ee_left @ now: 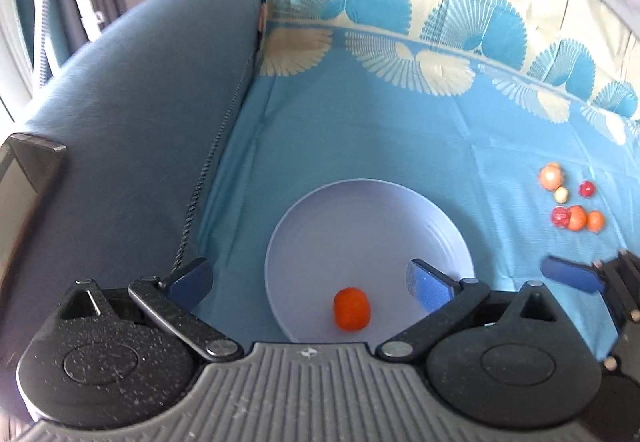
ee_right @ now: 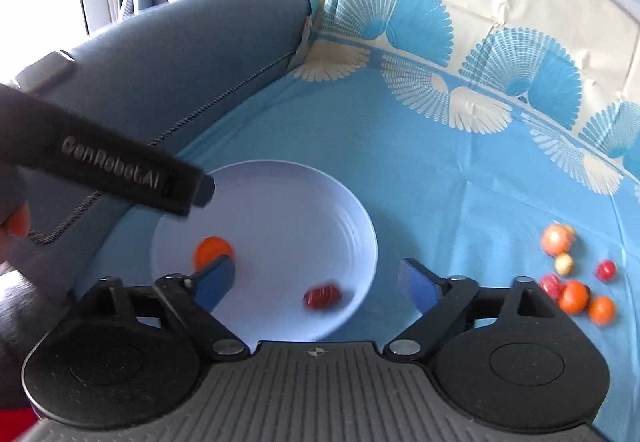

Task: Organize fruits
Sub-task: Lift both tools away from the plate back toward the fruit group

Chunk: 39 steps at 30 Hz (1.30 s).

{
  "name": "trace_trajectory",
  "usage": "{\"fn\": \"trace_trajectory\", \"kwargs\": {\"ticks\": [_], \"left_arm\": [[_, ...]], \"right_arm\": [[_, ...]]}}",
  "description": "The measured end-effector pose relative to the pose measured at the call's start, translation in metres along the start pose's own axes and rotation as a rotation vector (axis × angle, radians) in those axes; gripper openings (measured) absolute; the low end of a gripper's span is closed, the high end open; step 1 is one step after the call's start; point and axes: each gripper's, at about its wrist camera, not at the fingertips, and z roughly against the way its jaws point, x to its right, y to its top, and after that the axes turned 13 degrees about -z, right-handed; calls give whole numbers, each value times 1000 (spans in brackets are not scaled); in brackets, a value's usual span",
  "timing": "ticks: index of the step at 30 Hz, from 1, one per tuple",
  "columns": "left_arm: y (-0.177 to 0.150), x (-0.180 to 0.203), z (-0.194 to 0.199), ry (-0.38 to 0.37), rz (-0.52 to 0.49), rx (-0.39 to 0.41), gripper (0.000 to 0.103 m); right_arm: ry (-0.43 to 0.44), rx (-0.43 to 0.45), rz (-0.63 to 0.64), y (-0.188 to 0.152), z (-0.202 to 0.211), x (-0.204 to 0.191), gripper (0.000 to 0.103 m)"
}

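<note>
Grey-blue sofa [ee_left: 132, 114] beside a fan-patterned blue cloth [ee_left: 400, 130].

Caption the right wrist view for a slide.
Open right gripper above white plate holding an orange fruit and a red fruit.

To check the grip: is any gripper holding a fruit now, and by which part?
Nothing is held. Both the left gripper and right gripper are open; two fruits lie on the plate.

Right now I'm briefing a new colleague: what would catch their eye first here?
The pale plate on the blue cloth, with an orange fruit and a red fruit in it. Next, the fruit cluster on the cloth to its right. Both grippers, left and right, hang open above.
</note>
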Motion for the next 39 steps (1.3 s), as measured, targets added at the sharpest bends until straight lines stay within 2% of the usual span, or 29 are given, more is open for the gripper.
{"fn": "trace_trajectory", "kwargs": {"ticks": [9, 19, 26, 39], "left_arm": [[-56, 9, 86, 31, 70, 4, 103], [-83, 23, 139, 56, 82, 58, 103], [-83, 34, 156, 50, 69, 91, 103], [-84, 38, 156, 48, 55, 91, 103]], "right_arm": [[43, -34, -32, -47, 91, -2, 102], [2, 113, -24, -63, 150, 0, 102], [-14, 163, -43, -66, 166, 6, 102], [-33, 160, -71, -68, 168, 7, 102]]}}
